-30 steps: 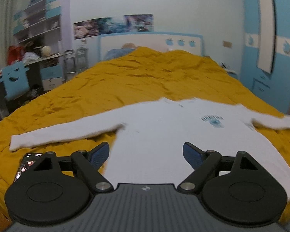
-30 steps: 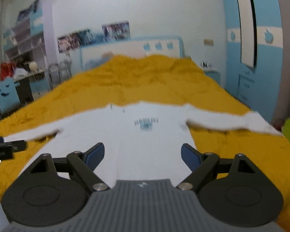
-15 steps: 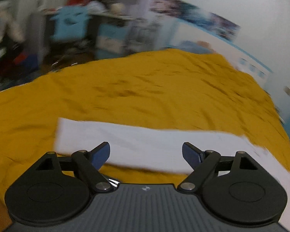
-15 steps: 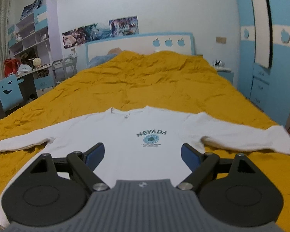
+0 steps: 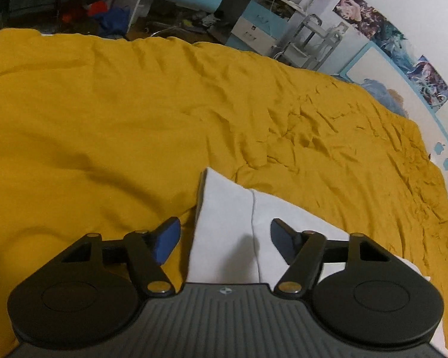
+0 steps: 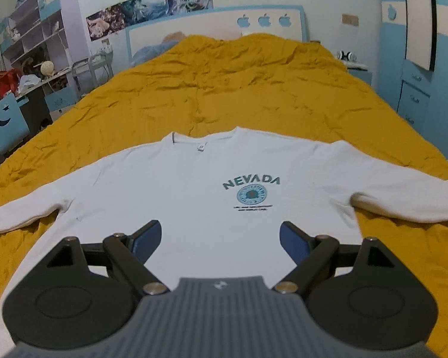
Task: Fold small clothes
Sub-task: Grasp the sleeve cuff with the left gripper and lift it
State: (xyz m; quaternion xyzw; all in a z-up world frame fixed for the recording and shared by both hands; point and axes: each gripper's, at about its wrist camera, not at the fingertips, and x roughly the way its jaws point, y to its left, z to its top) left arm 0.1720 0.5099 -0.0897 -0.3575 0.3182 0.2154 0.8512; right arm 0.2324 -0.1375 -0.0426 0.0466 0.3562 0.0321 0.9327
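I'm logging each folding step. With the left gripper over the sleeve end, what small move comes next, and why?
Probably lower the open left gripper and close on the sleeve cuff: the cuff lies flat between its fingers, ungripped, and the white sweatshirt is fully spread on the yellow bedspread, sleeves unfolded.

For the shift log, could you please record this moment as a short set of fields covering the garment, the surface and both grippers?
garment: white long-sleeved shirt, front up, NEVADA print showing
layout: spread flat, both sleeves out to the sides, not yet folded
surface: yellow bedspread, wrinkled
left gripper: open, holding nothing, over the sleeve cuff
right gripper: open, holding nothing, over the shirt's lower body
background: blue headboard
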